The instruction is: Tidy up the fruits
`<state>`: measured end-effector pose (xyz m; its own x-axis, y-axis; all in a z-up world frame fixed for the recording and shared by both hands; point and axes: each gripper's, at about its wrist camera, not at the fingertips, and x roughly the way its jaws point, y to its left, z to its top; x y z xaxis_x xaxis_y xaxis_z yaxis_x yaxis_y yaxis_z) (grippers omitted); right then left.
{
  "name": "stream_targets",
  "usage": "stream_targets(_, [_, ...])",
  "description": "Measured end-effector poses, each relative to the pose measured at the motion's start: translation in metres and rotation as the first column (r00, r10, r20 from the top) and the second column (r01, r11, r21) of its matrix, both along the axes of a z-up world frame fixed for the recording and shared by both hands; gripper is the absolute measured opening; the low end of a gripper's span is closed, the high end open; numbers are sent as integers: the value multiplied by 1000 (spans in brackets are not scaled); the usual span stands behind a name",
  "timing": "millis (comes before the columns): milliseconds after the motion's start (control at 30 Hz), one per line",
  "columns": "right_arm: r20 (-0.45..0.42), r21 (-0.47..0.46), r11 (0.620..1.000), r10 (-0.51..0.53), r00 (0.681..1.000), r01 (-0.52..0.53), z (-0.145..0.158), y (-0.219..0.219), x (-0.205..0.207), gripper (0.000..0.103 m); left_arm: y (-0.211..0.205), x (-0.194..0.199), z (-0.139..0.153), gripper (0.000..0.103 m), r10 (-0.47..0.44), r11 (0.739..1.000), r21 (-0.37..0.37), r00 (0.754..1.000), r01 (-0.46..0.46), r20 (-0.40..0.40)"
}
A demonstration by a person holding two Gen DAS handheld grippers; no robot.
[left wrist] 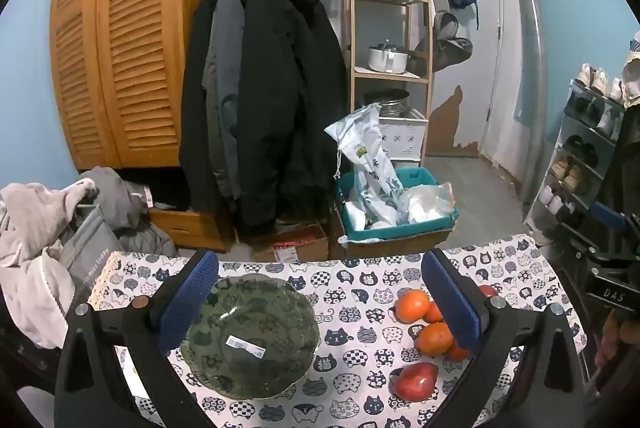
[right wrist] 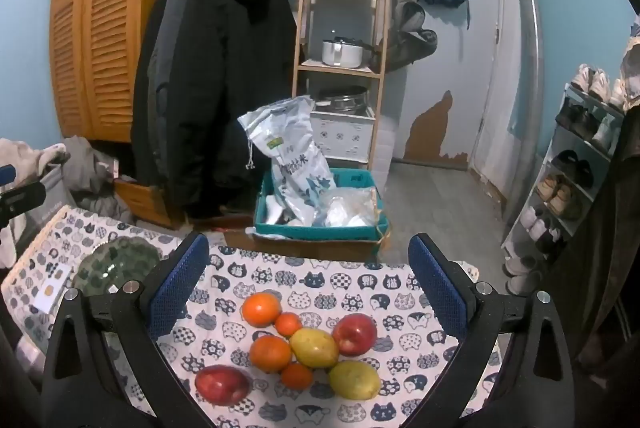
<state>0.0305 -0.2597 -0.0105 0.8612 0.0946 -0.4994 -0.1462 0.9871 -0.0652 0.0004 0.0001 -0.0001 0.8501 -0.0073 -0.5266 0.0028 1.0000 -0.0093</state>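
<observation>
Fruit lay clustered on the counter right between the wide-open, empty fingers of the right tool, the nearer one; the left tool, equally wide and empty, framed the green bowl instead, fruit off to its right. Readable writing was scant: a barcode sticker in the bowl, "nice today" on a grey bag, "DAS" on the right tool's body.

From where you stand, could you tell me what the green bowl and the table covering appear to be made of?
The green bowl looks like tinted glass: glossy, translucent, the cat print showing through, a barcode sticker inside. The table covering seems to be matte woven cloth, printed with cat faces; possibly cotton.
</observation>
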Motion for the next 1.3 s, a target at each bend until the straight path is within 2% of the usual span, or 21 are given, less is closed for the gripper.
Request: stream_targets(1300, [10,-6,1000,1,1000,-1,3,0,-3,98,2,-3,3,102,-9,1000,-22,1000,9,12])
